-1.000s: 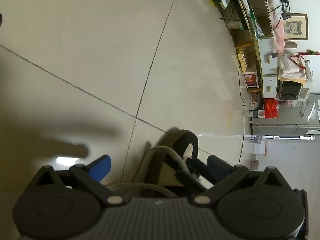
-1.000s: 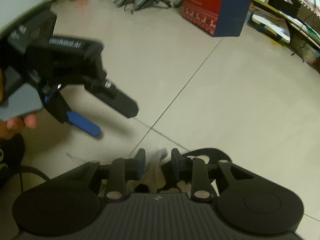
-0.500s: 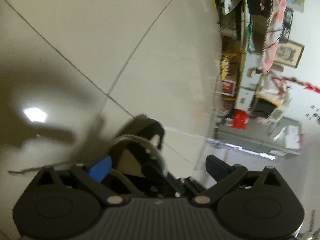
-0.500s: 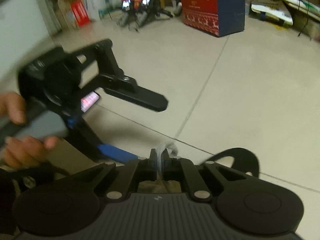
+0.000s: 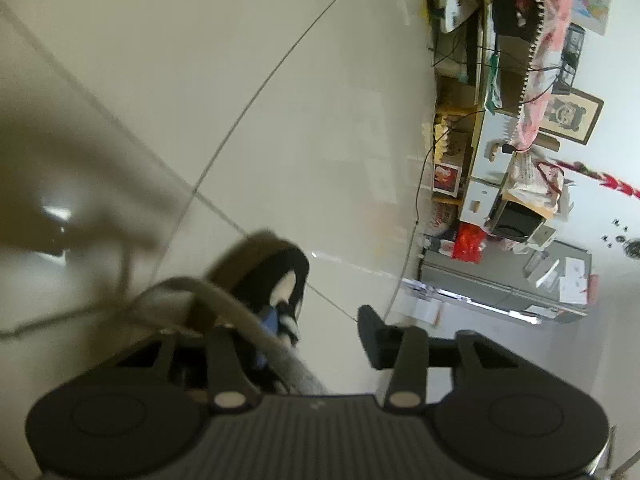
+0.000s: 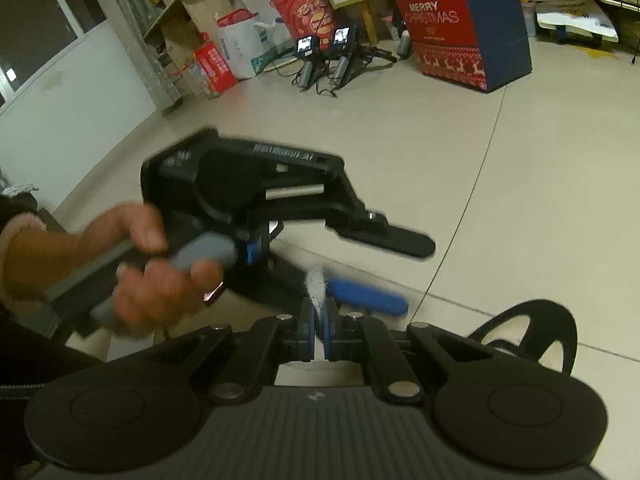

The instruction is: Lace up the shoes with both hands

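Pale tiled floor (image 6: 540, 184). At lower centre the right tongs (image 6: 319, 322) are clamped on a white lace (image 6: 315, 286); the left tongs (image 5: 320, 332) are closing beside the shoe (image 5: 276, 272), gripping nothing.

Soft indoor light is falling on the pale tiled floor (image 5: 280, 100), with dark shadows and a glare patch spreading toward its left edge. Fisheye distortion is bending the tile seams, while motion blur is smearing the shoe (image 5: 256, 276) and the person's hand (image 6: 132, 268).
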### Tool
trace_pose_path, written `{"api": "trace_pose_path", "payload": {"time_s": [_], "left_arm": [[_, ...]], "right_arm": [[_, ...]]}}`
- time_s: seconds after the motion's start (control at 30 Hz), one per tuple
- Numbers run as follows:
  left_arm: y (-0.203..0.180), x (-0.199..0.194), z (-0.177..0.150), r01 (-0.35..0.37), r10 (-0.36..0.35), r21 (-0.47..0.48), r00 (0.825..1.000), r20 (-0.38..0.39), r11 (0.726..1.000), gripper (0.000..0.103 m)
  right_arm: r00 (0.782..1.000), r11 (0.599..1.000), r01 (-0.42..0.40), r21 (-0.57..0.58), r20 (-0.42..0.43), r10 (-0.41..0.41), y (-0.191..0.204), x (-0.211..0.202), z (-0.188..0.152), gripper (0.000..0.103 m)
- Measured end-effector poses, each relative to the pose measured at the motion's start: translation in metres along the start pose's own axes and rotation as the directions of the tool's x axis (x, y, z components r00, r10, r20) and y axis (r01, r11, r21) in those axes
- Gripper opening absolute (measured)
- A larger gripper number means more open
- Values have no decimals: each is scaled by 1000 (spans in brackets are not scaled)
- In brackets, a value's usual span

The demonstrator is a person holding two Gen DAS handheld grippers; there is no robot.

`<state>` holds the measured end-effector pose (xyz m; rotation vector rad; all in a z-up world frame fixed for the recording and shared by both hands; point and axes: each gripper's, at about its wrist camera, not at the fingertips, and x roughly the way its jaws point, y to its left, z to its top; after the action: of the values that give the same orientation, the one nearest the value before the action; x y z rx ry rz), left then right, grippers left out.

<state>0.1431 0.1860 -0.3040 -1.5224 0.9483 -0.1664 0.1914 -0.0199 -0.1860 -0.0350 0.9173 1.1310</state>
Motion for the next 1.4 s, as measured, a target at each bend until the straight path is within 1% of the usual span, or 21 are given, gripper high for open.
{"api": "trace_pose_path", "payload": {"time_s": [0.1,0.2,0.33,0.47,0.5,0.53,0.6,0.67,0.7,0.73,0.77,0.83,0.93,1.07,1.13,1.17,1.2,1.27,1.3,1.33,1.4], "left_arm": [[-5,-6,6,2,-3,33,1000,25,999,42],[-12,-8,13,-17,14,87,1000,25,996,35],[-20,-12,19,-45,42,149,999,28,988,35],[-18,-17,25,-47,40,154,998,44,987,35],[-17,-17,25,-47,41,156,998,42,987,33],[-16,-17,24,-49,44,161,998,37,986,28],[-12,-17,22,-59,56,164,998,22,985,27],[-8,-15,21,-74,74,156,997,4,985,29],[-5,-15,22,-87,87,133,996,2,987,42],[-2,-16,23,-100,99,116,995,17,988,56],[0,-17,24,-113,110,97,993,31,989,61],[5,-18,27,-112,109,68,993,40,991,61],[10,-20,30,-91,90,31,995,37,995,60],[14,-15,27,-91,90,15,996,26,996,60],[14,-10,24,-91,91,7,996,17,996,56],[15,-8,22,-96,96,2,995,10,995,56],[15,-6,21,-109,109,-2,994,-2,994,56],[16,-2,17,-140,140,-6,990,-25,990,56],[17,-2,16,-164,163,-4,986,-27,987,59],[17,-4,16,-181,180,-12,983,-20,984,66],[19,-8,15,-209,209,-29,978,-5,977,73]], "right_arm": [[1000,1000,-14,-16,-26,14,1,3,-2,5],[999,1000,-15,-26,-39,13,1,1,-5,5],[999,1000,-7,-7,-43,6,-3,-1,-9,5],[998,1000,1,10,-57,0,-5,-1,-15,5],[998,1000,0,15,-58,1,-6,-1,-15,5],[998,1000,0,20,-58,1,-6,0,-16,5],[998,1000,7,27,-55,-6,-6,0,-15,5],[999,999,29,44,-45,-27,-9,0,-13,5],[998,998,43,54,-40,-41,-11,0,-12,5],[998,996,61,62,-38,-59,-15,-1,-10,5],[997,995,76,68,-36,-74,-18,-2,-8,5],[996,993,87,85,-33,-85,-24,-4,-6,5],[997,992,70,103,-29,-67,-29,-6,-5,5],[999,995,44,89,-32,-41,-23,-6,-8,5],[999,996,24,81,-30,-22,-19,-6,-9,5],[999,997,21,76,-28,-19,-17,-6,-9,5],[999,997,33,68,-24,-32,-16,-6,-8,5],[996,995,84,55,-15,-83,-16,-6,-7,5],[994,993,107,58,-6,-107,-18,-6,-6,5],[992,990,125,66,4,-125,-20,-7,-5,5],[989,985,143,96,32,-146,-26,-11,-2,5]]}}
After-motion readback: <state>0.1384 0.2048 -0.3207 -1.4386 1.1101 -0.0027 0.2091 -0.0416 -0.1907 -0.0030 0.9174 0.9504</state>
